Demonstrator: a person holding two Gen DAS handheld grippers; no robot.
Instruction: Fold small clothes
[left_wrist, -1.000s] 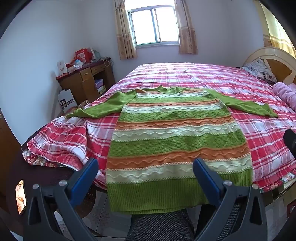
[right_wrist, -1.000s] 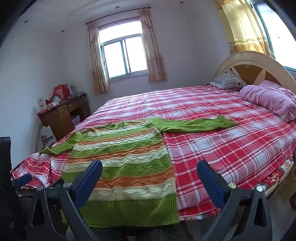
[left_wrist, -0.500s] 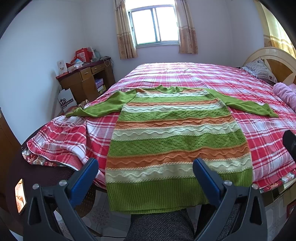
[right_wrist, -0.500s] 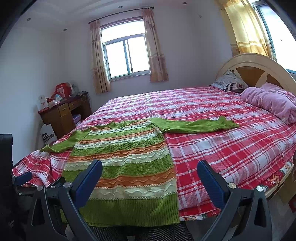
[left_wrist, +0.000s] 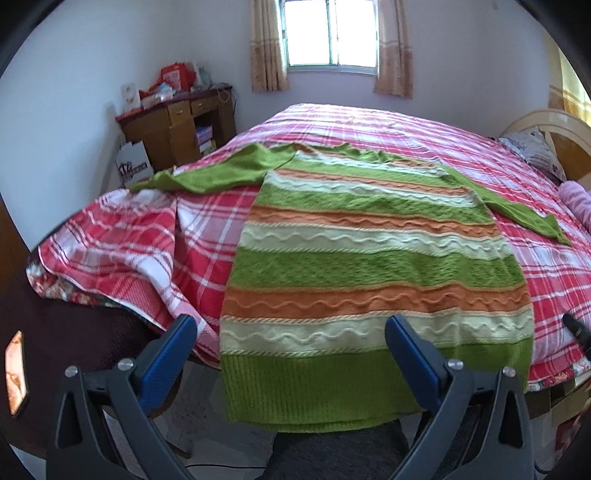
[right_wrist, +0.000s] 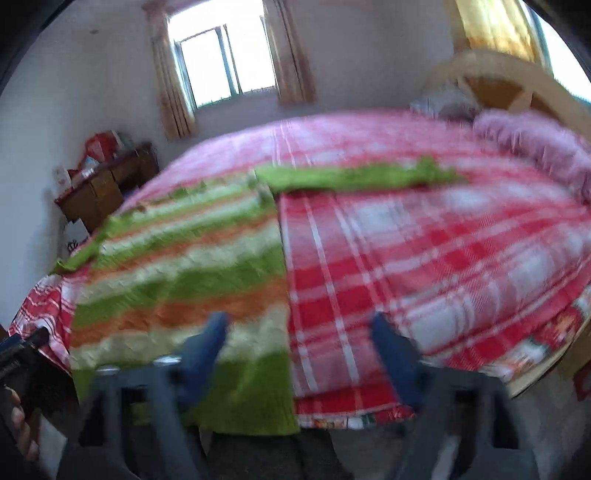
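A green, orange and cream striped knit sweater (left_wrist: 369, 258) lies flat on the red plaid bed (left_wrist: 369, 122), sleeves spread out to both sides, its hem hanging over the near edge. My left gripper (left_wrist: 291, 328) is open and empty, above the hem at the sweater's lower left. In the blurred right wrist view the sweater (right_wrist: 177, 273) fills the left half. My right gripper (right_wrist: 299, 328) is open and empty, over the sweater's lower right edge. The right sleeve (right_wrist: 354, 177) stretches across the bed.
A wooden desk (left_wrist: 173, 125) with boxes stands by the wall at far left. A pink blanket (right_wrist: 535, 147) and pillow lie by the headboard (right_wrist: 509, 85) on the right. A dark round table (left_wrist: 66, 332) with a phone on it is at near left.
Both grippers have moved forward and tilted down toward the sweater's hem. The right wrist view is now motion-blurred. The sweater has not moved.
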